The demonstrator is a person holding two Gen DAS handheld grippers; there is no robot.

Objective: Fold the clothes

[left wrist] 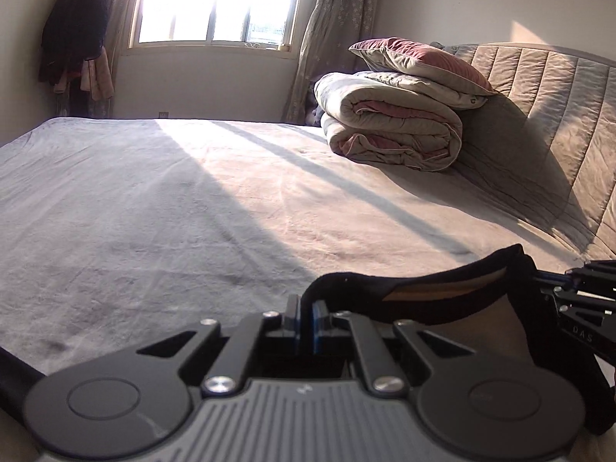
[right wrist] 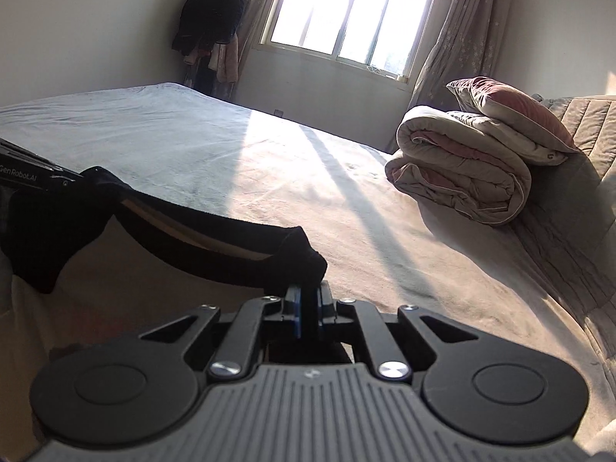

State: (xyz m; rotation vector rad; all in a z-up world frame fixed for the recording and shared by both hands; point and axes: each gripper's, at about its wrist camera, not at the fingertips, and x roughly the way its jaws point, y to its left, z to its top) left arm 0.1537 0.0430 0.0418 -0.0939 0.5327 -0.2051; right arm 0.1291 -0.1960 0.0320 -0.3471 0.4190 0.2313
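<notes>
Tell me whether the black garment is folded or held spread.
Held spread: the black garment hangs stretched between the left tool and right tool, each shut on one end, above the bed.

Lettering on the two handheld grippers

The left gripper (right wrist: 34, 177), seen at the left edge of the right wrist view, carries white lettering on its black body reading "GenRobot.AI". The right gripper (left wrist: 585, 308), seen at the right edge of the left wrist view, shows faint spaced letters, "D A S", on its black frame; anything further is cut off.
</notes>
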